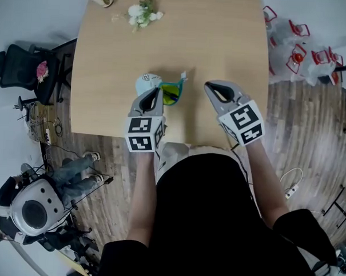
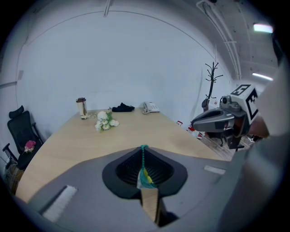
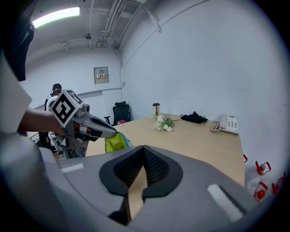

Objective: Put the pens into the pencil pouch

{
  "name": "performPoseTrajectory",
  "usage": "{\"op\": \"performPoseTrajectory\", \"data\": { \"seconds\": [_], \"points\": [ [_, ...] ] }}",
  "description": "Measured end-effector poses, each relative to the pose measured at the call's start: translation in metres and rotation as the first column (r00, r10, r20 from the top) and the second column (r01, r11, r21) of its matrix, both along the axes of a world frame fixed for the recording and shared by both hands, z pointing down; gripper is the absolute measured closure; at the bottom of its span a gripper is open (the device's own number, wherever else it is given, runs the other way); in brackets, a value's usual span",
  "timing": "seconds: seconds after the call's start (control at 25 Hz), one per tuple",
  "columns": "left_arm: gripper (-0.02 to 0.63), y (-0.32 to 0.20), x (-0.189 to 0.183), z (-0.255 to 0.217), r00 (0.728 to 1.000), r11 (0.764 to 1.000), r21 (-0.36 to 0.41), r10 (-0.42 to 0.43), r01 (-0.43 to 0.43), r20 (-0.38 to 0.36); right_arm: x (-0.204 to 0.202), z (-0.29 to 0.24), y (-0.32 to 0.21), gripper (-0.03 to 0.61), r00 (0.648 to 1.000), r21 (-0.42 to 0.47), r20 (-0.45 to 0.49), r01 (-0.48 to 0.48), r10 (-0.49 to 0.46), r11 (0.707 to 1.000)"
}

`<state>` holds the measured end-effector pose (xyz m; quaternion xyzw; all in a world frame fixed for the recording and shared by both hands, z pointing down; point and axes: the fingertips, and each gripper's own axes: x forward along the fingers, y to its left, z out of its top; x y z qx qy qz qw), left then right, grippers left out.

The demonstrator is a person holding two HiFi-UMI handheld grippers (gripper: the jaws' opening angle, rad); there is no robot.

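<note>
Left gripper [image 2: 144, 152] is clamped on a thin teal edge of the pencil pouch [image 2: 146, 178]; I read the fabric pinched between the pads, with a strip of yellow-green showing beside it. Right gripper [image 3: 144, 154] has its jaws together with nothing between them, only bare wood visible past them.

I note the pouch [image 1: 170, 90] lies at the tip of the left gripper [image 1: 158, 93], near the front edge of the surface [image 1: 223, 39], between the two grippers and apart from the right gripper [image 1: 212, 87]. It has a teal outside, a yellow-green lining and a pale blue part on its left side. From the right gripper view the pouch [image 3: 115, 141] shows its yellow-green inside under the left gripper [image 3: 93, 126]. Whether its bottom rests on the wood I cannot tell.

Elsewhere on the surface, well apart from the pouch at the far end: a bunch of white flowers [image 1: 143, 14], a small cup-like object [image 2: 81, 107], a black cloth [image 2: 123, 108] and a telephone [image 2: 151, 107]. Nothing stands between the grippers and the pouch. Off the surface I record an office chair [image 1: 24, 65] and a coat stand [image 2: 211, 81].
</note>
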<state>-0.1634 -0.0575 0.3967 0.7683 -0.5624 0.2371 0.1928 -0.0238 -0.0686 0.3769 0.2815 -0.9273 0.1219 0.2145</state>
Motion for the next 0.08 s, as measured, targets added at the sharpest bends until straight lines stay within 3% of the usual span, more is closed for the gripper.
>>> {"op": "performPoseTrajectory", "data": {
  "seconds": [0.08],
  "points": [
    [0.599, 0.0002, 0.0001, 0.0000, 1.000, 1.000, 0.000, 0.000, 0.000, -0.002, -0.0005, 0.0004, -0.0001, 0.571, 1.000, -0.003, -0.004, 0.001, -0.001, 1.000]
  ]
}}
